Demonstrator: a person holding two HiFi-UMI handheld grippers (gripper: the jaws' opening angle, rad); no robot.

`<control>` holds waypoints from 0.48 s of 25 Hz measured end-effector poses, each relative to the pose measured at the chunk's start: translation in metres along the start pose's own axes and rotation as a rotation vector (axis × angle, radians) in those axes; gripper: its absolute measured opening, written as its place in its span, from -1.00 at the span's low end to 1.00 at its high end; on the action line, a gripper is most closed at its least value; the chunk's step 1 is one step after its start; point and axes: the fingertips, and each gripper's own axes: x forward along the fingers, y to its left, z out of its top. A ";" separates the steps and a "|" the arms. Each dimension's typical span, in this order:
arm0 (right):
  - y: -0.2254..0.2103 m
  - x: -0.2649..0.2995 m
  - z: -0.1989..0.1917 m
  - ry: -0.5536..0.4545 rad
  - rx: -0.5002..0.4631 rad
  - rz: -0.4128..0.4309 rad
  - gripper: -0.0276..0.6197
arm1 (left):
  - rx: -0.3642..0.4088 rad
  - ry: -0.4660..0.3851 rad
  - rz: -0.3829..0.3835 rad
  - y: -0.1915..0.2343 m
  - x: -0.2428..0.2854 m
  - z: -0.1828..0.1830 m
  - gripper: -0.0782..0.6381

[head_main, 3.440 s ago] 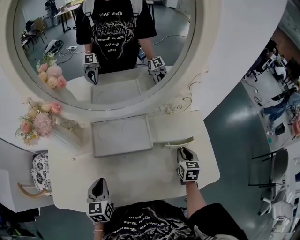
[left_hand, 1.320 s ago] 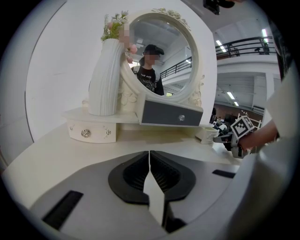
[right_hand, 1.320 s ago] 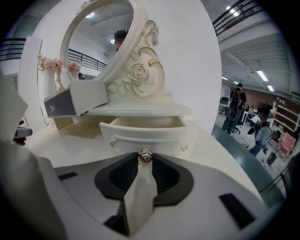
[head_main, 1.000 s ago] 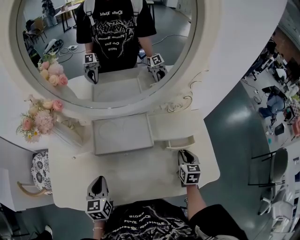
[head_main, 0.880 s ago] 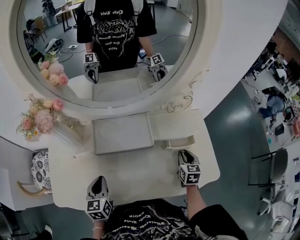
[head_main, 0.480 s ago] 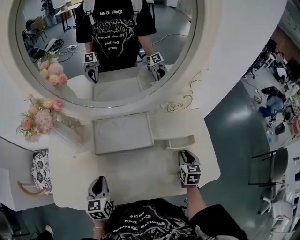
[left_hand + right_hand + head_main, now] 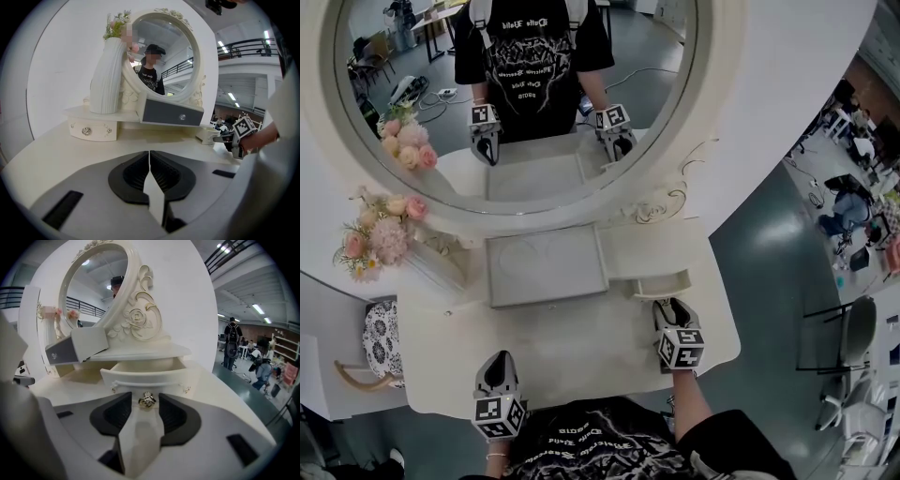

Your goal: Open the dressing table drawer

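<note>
Hovering at the right end of the dressing table [image 7: 572, 347], the right gripper [image 7: 146, 405] faces the small drawer [image 7: 145, 377], which stands pulled out from under its shelf with its hollow showing. The drawer's gold knob [image 7: 147, 400] sits between this gripper's 2 jaws, which have just been opening; a narrow gap shows on each side of the knob, so the pads do not press it. Off to this gripper's left, a grey-fronted box [image 7: 65, 350] juts out below the round mirror [image 7: 516, 94]. The left gripper [image 7: 149, 164] hangs over the table's near edge, its 2 jaws pressed together with nothing between them. Ahead of it and to its left stands a white ribbed vase [image 7: 107, 77]; the pulled-out drawer lies ahead to its right.
</note>
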 end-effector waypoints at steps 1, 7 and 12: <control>0.001 0.000 0.000 0.000 0.001 0.009 -0.31 | 0.000 0.000 0.001 0.000 0.000 0.000 -0.72; 0.005 0.001 -0.001 0.005 0.025 0.030 -0.18 | 0.004 0.000 0.002 0.002 0.000 0.000 -0.72; 0.002 -0.004 0.000 -0.011 0.048 0.023 -0.06 | 0.019 0.003 -0.013 -0.002 0.001 0.000 -0.72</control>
